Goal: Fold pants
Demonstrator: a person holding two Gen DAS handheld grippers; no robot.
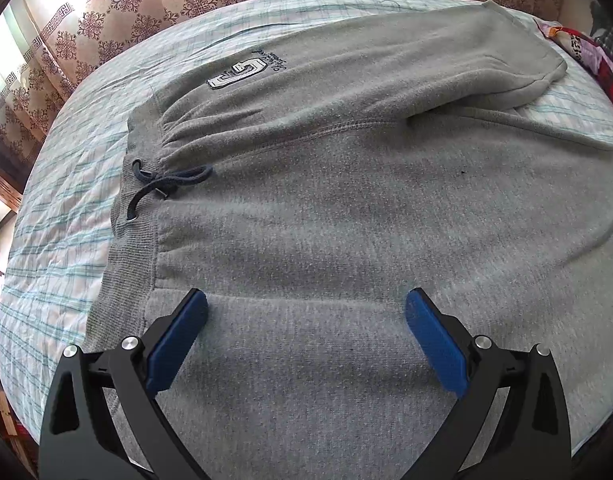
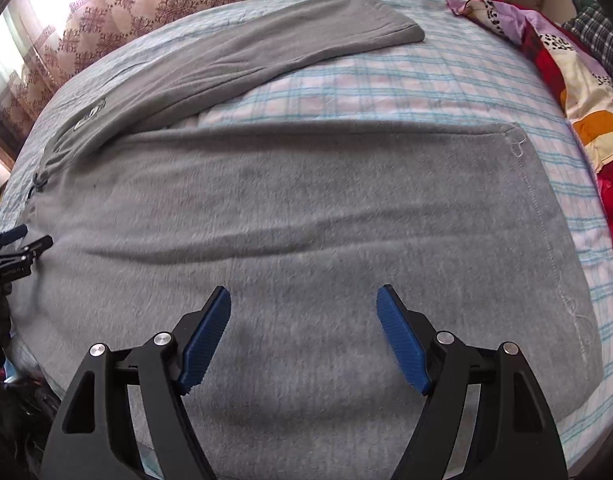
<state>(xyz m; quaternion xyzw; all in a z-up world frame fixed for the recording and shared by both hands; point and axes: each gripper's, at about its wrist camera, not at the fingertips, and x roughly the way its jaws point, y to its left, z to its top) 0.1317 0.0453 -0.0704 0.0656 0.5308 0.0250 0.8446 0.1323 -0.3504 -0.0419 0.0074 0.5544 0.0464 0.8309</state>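
Grey pants [image 1: 346,208] are lying spread flat on a bed covered by a checked sheet [image 1: 58,216], the waistband [image 1: 134,216] pointing left with its dark drawstring [image 1: 166,184] knotted on top. The two legs are fanning apart — the far one, bearing a stitched letter patch [image 1: 236,74], is angling away toward the patterned curtain [image 1: 146,12]. The left gripper [image 1: 306,312] is hovering over the near leg just beside the waistband, its blue pads spread wide and holding nothing. The right gripper [image 2: 304,308] is hanging over the same leg nearer its hem [image 2: 546,216], fingers likewise splayed and empty. A colourful blanket [image 2: 566,80] is bunching at the right edge.
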